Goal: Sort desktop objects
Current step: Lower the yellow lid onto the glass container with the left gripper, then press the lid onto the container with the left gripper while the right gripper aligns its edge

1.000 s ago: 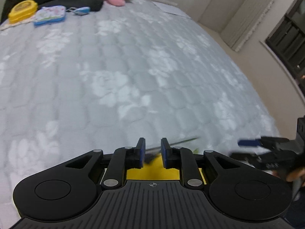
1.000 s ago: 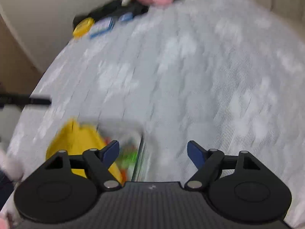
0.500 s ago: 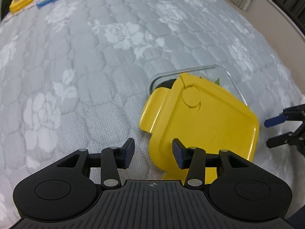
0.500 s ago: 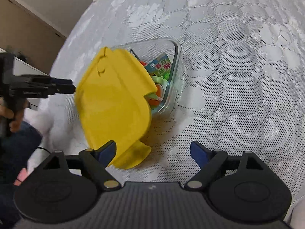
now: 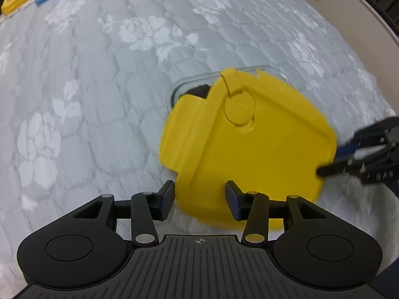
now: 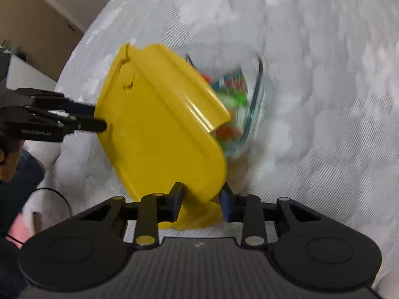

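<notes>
The yellow lid (image 5: pixel 249 147), a second ago pinched in the left gripper (image 5: pixel 199 200), now lies askew over the glass container (image 6: pixel 256 92). The right gripper (image 6: pixel 200 203), wide earlier, is closing around the lid's near corner.
</notes>
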A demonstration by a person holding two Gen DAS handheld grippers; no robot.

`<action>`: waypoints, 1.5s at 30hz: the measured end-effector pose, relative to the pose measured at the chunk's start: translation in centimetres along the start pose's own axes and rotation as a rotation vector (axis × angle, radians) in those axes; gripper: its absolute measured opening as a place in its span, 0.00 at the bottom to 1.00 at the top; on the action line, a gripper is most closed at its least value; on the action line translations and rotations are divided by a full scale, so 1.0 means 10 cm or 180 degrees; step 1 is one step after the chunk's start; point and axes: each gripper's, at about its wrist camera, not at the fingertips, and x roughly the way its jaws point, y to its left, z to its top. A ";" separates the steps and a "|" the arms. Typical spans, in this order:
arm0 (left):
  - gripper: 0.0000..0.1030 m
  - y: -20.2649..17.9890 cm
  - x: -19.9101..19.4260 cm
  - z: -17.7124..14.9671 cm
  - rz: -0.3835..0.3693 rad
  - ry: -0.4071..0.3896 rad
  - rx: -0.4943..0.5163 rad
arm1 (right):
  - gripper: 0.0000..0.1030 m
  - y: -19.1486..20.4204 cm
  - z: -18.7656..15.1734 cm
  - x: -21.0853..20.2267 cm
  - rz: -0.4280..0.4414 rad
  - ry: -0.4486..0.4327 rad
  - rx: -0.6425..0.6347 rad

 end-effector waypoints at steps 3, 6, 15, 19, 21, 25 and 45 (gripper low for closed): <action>0.47 0.07 0.03 0.03 -0.0150 0.0061 -0.0230 | 0.25 0.00 0.12 -0.15 -0.0186 -0.0289 -0.0034; 0.47 0.10 0.06 0.09 -0.0183 0.0034 -0.0344 | 0.13 -0.04 0.28 -0.21 -0.0381 -0.0519 0.0008; 0.50 0.25 0.03 0.26 -0.0185 -0.0084 -0.0700 | 0.44 -0.18 0.62 -0.20 -0.0610 -0.0801 0.0241; 0.52 0.33 0.02 0.22 -0.0035 -0.0156 -0.0714 | 0.53 -0.35 0.44 -0.18 -0.0280 -0.0578 0.0628; 0.55 0.40 0.04 0.23 -0.0061 -0.0157 -0.0829 | 0.58 -0.45 0.27 -0.14 -0.0178 -0.0409 0.0766; 0.56 0.45 0.08 0.30 -0.0117 -0.0177 -0.0951 | 0.61 -0.53 0.09 -0.04 -0.0091 -0.0176 0.0793; 0.44 0.04 -0.08 0.48 0.0083 -0.0354 -0.0599 | 0.31 -0.06 0.46 -0.08 -0.0364 -0.0554 0.0172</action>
